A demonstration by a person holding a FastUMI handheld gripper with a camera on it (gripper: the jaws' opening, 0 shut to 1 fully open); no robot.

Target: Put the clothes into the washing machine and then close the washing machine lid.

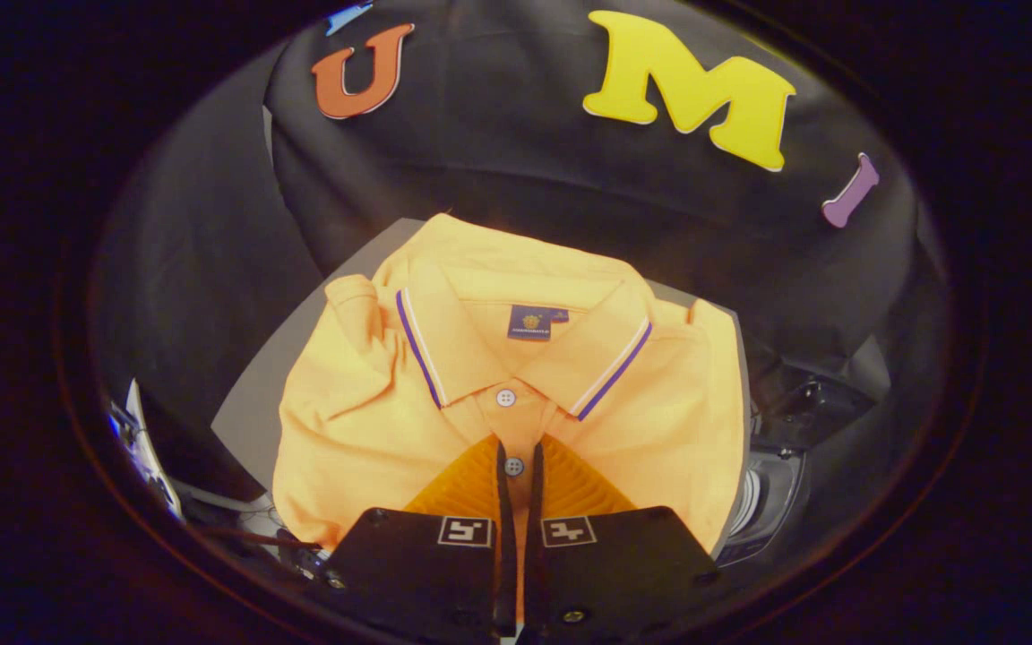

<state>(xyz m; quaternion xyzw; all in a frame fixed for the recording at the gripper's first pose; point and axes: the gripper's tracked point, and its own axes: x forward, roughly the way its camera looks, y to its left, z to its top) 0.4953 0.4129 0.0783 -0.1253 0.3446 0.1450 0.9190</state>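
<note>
1. The jaws stand nearly closed, with only a thin gap between the two fingers; the placket of the orange polo shirt runs into that gap, a lower button showing right between the tips. Whether both fingers truly press the cloth I cannot tell, though it looks like a pinch at the front placket
2. Just ahead of the fingers lies the upper button, then the collar with its striped edging and a small neck label inside
3. The shirt lies folded and flat on a grey desk, collar pointing away from the fingers, sleeves tucked at the sides
4. Beyond the shirt's right edge, a rounded grey-and-dark appliance shows partly; it may be the washing machine, but too little is visible to be sure
5. Judged step: the first grab of the clothes, nothing yet in the machine. The next move calls for a firm pinch, a lift clear of the desk, and a carry toward the drum without the cloth slipping free
</note>
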